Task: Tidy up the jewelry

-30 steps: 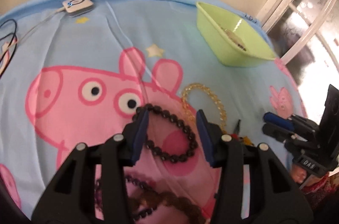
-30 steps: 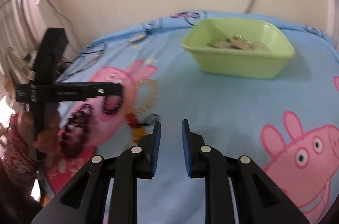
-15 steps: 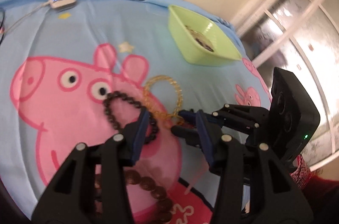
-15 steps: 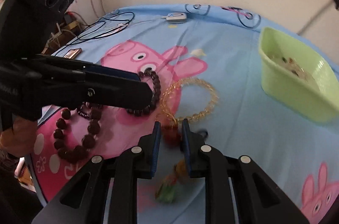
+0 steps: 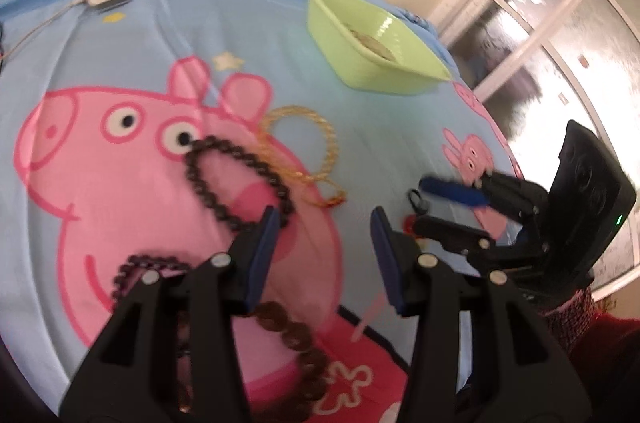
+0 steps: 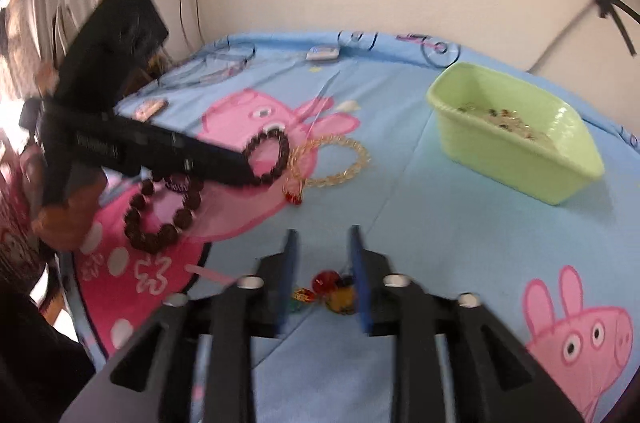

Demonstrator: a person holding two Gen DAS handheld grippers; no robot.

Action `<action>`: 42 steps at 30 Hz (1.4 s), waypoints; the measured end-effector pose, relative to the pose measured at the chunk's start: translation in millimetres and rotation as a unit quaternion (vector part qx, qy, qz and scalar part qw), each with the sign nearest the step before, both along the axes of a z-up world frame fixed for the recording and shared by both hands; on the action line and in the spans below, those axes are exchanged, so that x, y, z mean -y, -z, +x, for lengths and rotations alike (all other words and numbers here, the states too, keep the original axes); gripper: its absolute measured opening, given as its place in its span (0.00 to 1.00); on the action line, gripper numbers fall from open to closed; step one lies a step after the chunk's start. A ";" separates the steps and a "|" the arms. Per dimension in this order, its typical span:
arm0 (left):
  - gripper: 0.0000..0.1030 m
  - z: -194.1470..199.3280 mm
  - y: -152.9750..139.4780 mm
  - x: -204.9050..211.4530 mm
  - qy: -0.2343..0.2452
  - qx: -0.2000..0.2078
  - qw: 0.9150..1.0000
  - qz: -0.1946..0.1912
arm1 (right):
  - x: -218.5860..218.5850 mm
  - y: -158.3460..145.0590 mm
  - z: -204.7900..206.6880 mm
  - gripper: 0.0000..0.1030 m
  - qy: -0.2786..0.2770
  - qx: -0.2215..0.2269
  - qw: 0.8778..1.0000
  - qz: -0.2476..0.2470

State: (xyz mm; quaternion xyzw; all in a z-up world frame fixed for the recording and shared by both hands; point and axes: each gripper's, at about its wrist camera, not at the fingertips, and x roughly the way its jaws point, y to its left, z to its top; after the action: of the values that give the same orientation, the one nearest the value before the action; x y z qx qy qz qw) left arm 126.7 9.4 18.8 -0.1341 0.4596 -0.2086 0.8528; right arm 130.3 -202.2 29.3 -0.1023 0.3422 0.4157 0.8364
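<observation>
right wrist view first: your right gripper [image 6: 322, 273] has just been opening, and its blue pads now stand apart with a small cluster of red and yellow charms [image 6: 332, 291] lying on the sheet between them, not pressed by either pad. ahead of it the blue cartoon-pig sheet [image 6: 460, 223] carries the rest of the jewelry: a dark beaded bracelet [image 6: 267, 157], a golden bead bracelet [image 6: 334, 163] touching it on the right, a tiny red piece [image 6: 294, 197] just below that, and a large brown bead bracelet [image 6: 162, 211] lower left. the green basin [image 6: 516, 139] sits well apart at the far right, with a few small pieces already lying in its bottom. your left gripper [image 5: 322, 255] reaches in from the left side of that view, tips over the dark bracelet. from the left wrist view, its jaws are partly open with nothing between them, hovering just below the dark beaded bracelet, one pad close to its lower end; whether it touches the beads, i cannot tell. the picture is blurred there.
</observation>
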 end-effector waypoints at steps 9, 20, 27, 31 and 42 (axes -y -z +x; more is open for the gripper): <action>0.43 13.9 10.6 43.7 0.032 0.011 0.995 0.097 | 5.4 5.7 -7.4 0.26 0.002 -0.016 1.000 -0.021; 0.13 10.1 2.0 33.6 0.021 0.007 0.998 0.064 | 14.6 15.8 46.1 0.00 0.011 -0.184 0.979 0.088; 0.13 27.3 -36.1 33.0 0.030 0.030 0.999 0.014 | 51.8 -5.5 81.1 0.00 0.028 -0.236 0.944 0.228; 0.13 64.3 -60.6 53.7 0.051 0.056 0.997 0.015 | 68.1 -29.7 105.3 0.00 0.058 -0.202 0.945 0.250; 0.46 175.1 -60.7 89.2 -0.003 0.034 0.998 0.061 | 82.9 -44.5 148.0 0.20 0.206 -0.067 0.960 0.179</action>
State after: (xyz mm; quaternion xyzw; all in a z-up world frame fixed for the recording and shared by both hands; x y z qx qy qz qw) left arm 301.8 -79.8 79.5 -0.0764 0.4417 -0.1821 0.8752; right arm 278.4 -285.2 73.7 0.1497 0.3308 0.2950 0.8838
